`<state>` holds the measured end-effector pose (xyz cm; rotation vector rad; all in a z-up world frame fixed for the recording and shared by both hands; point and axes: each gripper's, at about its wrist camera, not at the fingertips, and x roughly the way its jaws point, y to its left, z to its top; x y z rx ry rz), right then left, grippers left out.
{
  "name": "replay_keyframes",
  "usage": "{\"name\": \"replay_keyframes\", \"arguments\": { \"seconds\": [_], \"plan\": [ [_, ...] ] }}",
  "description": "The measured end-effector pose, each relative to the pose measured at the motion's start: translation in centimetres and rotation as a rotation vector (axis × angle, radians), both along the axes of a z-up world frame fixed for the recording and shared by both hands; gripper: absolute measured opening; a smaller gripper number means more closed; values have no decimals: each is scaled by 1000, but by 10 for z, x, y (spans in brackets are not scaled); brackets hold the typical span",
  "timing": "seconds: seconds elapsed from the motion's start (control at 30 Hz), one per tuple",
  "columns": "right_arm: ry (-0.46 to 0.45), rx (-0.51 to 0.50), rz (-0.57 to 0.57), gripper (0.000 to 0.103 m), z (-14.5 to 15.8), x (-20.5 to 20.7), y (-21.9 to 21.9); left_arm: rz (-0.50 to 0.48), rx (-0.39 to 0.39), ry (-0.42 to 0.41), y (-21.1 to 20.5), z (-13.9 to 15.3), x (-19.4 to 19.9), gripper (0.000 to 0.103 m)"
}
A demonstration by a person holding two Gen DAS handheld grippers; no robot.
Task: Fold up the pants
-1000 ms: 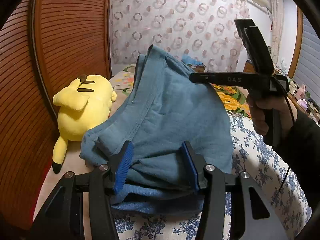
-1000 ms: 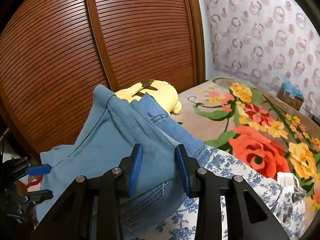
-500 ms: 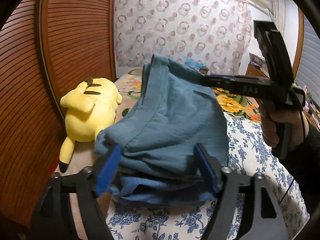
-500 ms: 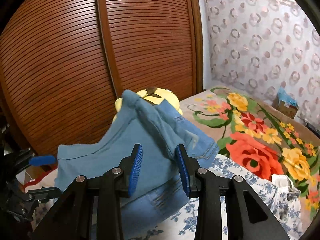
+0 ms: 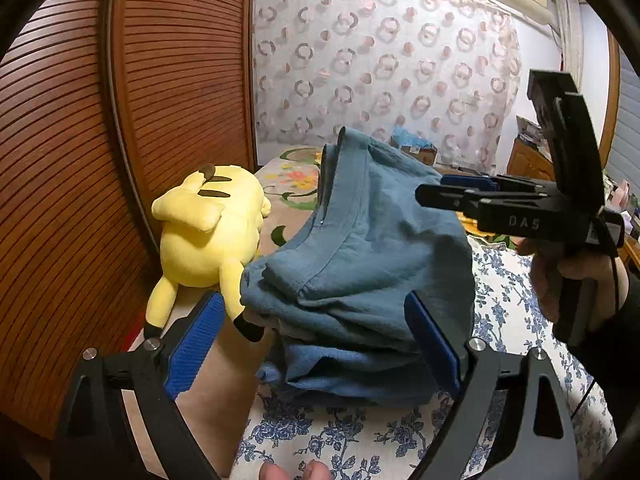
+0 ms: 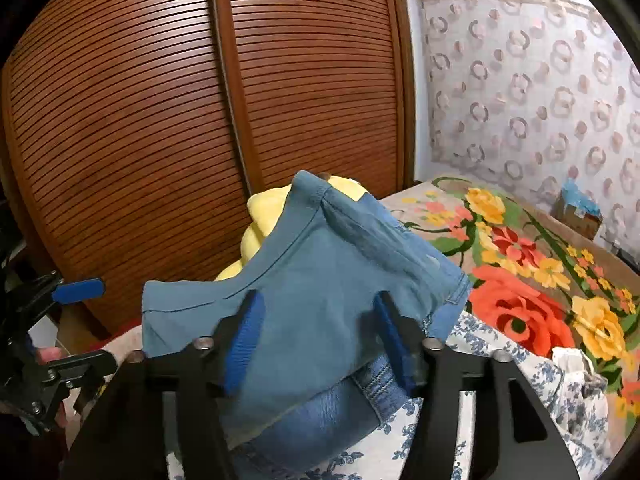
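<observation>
The left gripper [image 5: 312,344] has its blue pads spread wide apart, gripping nothing; the pants [image 5: 360,280], a bunched heap of blue denim, sit ahead of it and toward its right pad, with open space on the left-pad side. From the right wrist view, the right gripper [image 6: 320,340] also has its pads parted, with the pants [image 6: 328,292] rising between and over them; whether the pads press the cloth cannot be told. The heap rests on a white sheet with blue flowers [image 5: 500,320], which lies directly under both grippers.

Just beyond the left gripper's left pad lies a yellow plush toy [image 5: 208,232], its foot touching the edge of the denim. In the right wrist view the same toy [image 6: 260,224] is mostly hidden behind the raised fabric. Ahead and to the right of the right gripper spreads a blanket with large red and yellow flowers [image 6: 520,280], with a small crumpled white cloth [image 6: 572,360] at its near edge. A brown slatted wardrobe [image 6: 160,120] stands to the left of both grippers, and a curtain with ring patterns [image 5: 380,80] hangs far ahead. The right gripper [image 5: 448,194] appears from the side in the left wrist view, its tips at the heap's upper right.
</observation>
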<state>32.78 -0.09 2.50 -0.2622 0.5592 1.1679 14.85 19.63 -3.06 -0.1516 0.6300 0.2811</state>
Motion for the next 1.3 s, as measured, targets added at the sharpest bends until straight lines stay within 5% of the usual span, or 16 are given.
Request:
{"name": "replay_keyframes", "arguments": {
  "seconds": [0.13, 0.33, 1.3],
  "plan": [
    [-1, -7, -13, 90, -3, -2, 2, 2, -7, -5, 1, 1, -3, 92],
    [-29, -17, -28, 102, -3, -9, 4, -9, -5, -11, -1, 3, -7, 92],
    [-64, -3, -135, 102, 4, -88, -61, -21, 19, -32, -29, 14, -53, 92]
  ]
}}
